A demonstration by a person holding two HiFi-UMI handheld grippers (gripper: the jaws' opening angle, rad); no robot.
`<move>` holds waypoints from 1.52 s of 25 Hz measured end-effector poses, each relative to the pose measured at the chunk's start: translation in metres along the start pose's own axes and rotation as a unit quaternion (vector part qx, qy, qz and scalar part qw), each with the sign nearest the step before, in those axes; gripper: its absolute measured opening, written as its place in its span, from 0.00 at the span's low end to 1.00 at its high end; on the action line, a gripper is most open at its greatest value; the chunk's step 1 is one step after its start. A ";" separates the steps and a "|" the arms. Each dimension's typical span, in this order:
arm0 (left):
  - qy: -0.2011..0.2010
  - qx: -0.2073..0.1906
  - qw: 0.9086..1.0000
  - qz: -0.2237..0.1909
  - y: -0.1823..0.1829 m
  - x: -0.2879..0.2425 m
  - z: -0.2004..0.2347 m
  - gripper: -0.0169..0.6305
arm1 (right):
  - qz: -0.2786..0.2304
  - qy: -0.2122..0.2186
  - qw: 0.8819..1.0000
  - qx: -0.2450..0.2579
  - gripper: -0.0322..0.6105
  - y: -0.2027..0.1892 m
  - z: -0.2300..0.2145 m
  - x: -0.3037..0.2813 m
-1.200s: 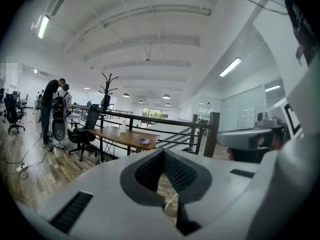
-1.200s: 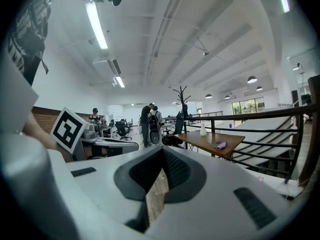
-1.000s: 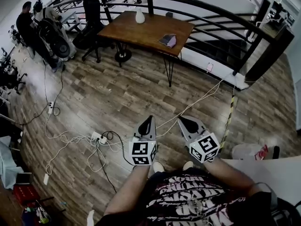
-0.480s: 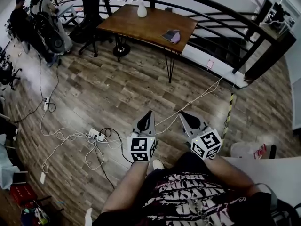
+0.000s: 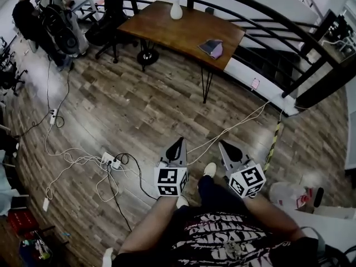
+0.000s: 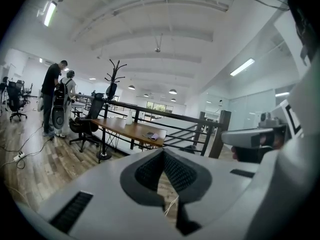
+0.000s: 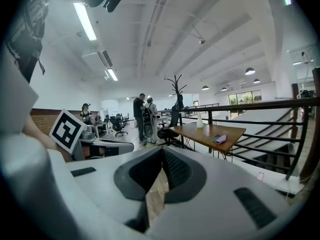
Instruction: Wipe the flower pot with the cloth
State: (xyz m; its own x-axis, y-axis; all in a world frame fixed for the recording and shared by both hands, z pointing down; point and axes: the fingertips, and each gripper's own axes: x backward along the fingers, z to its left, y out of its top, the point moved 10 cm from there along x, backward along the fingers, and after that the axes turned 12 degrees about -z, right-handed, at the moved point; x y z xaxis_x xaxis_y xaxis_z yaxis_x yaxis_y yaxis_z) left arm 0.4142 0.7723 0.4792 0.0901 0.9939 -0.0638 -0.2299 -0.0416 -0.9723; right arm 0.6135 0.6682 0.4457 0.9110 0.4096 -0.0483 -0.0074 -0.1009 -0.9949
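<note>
Head view: left gripper (image 5: 177,147) and right gripper (image 5: 227,149) held side by side, low; table (image 5: 167,33) well apart, so probably an approach carry. Flower pot (image 5: 176,10) and cloth (image 5: 212,48) both on the table.
Left gripper view: 2 jaws closed, empty.
Right gripper view: jaws closed, empty.

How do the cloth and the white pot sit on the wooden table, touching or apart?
Apart. The head view shows bare table between the white pot at the far edge and the cloth near the right end.
</note>
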 end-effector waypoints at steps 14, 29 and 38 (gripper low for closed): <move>0.052 -0.024 0.998 -0.025 0.044 -0.181 -0.026 0.02 | -0.031 0.022 0.999 0.000 0.05 0.043 -0.196 -0.088; 0.084 -0.039 0.996 -0.016 0.063 -0.222 0.034 0.02 | -0.030 0.042 0.998 -0.025 0.05 0.041 -0.211 -0.167; 0.074 -0.005 0.997 -0.019 0.064 -0.238 0.103 0.02 | 0.002 0.038 0.999 -0.018 0.05 0.026 -0.183 -0.227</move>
State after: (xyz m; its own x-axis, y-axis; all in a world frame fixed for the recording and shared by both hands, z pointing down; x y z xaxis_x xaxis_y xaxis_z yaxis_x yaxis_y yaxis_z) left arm 0.2780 0.5432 0.4557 0.2404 0.9688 -0.0596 -0.2145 -0.0069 -0.9767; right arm 0.4823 0.4070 0.4468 0.9399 0.3386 -0.0442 0.0023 -0.1357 -0.9908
